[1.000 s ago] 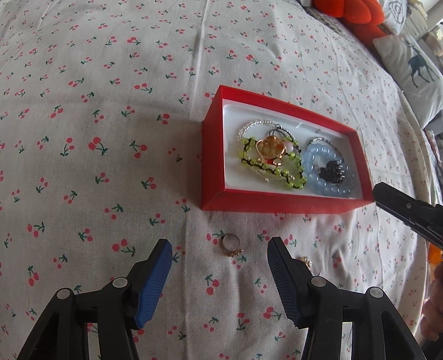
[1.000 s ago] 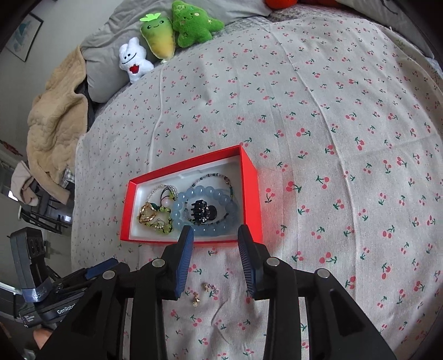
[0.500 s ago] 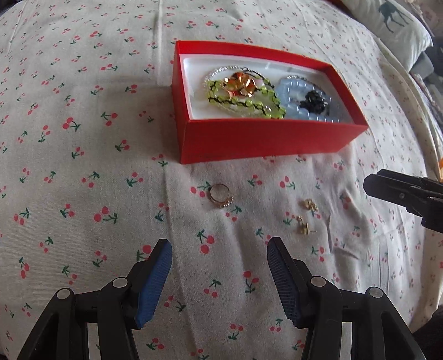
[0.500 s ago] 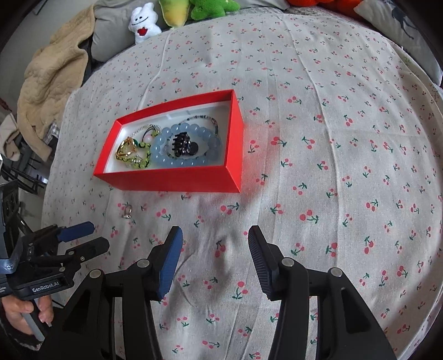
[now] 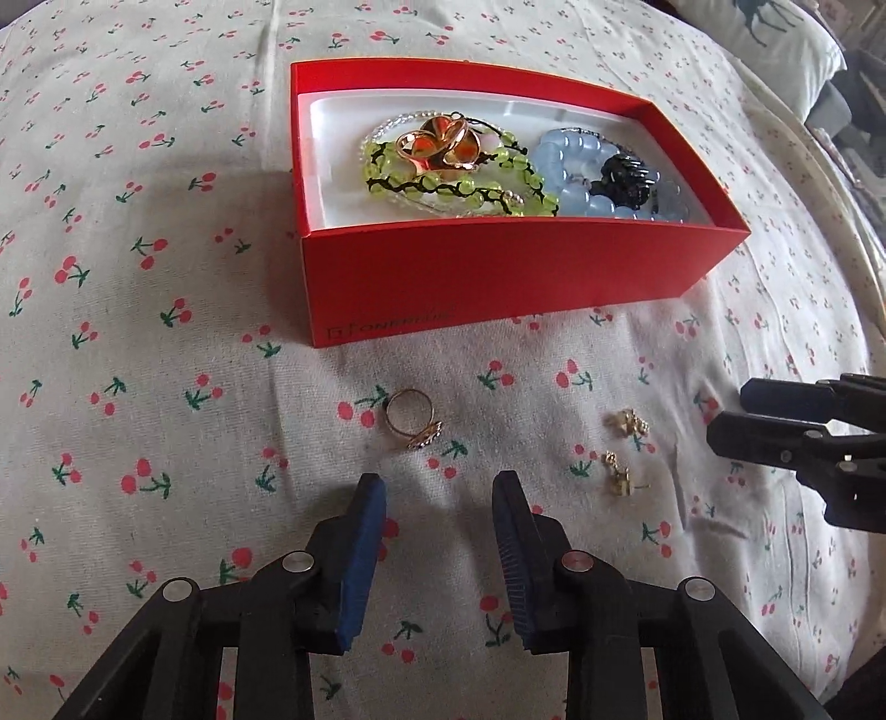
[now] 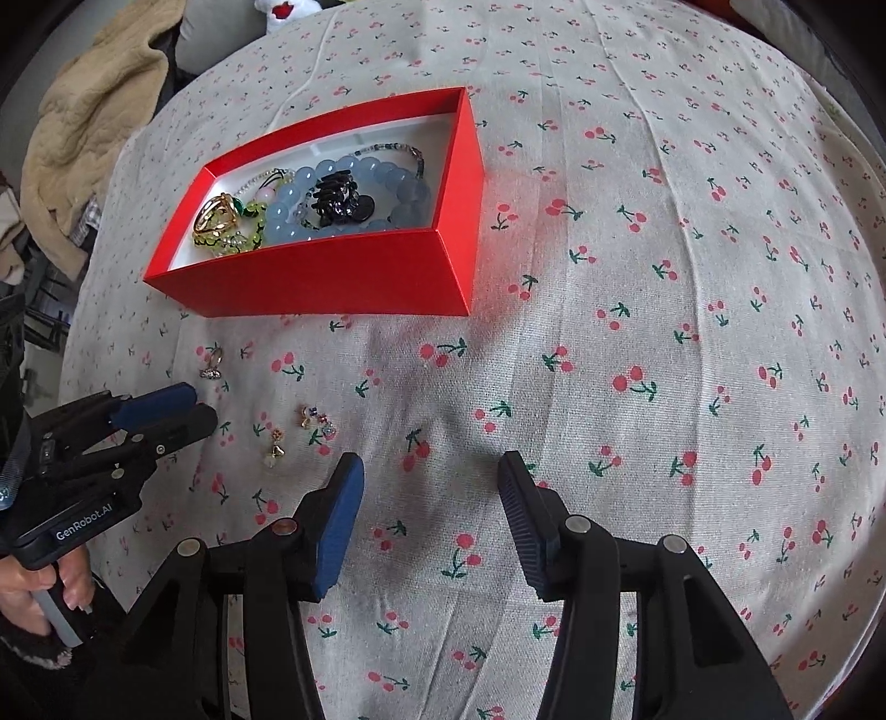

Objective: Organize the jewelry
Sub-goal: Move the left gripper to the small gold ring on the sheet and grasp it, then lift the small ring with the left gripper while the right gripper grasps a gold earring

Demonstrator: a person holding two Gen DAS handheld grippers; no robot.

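A red box (image 5: 498,277) with a white lining sits on the cherry-print bedspread. It holds a green bead bracelet (image 5: 443,188), a gold ornament (image 5: 437,147), a blue bead bracelet (image 5: 576,166) and a black hair claw (image 5: 623,177). A gold ring (image 5: 412,423) lies on the cloth in front of the box, just ahead of my left gripper (image 5: 437,493). Its jaws are closing with nothing between them. Two small gold earrings (image 5: 620,448) lie to the ring's right. My right gripper (image 6: 432,476) hovers open and empty over bare cloth, with the earrings (image 6: 299,432) ahead to its left.
A beige blanket (image 6: 94,111) is bunched at the bed's far left edge and a white pillow with a deer print (image 5: 775,33) lies at the far right. A hand (image 6: 33,598) grips the left tool's handle. Bare bedspread stretches right of the box.
Both grippers have sunk toward the cloth, closer to the loose pieces. The left jaws have narrowed and the right jaws have widened. The ring now lies just ahead of the left fingertips.
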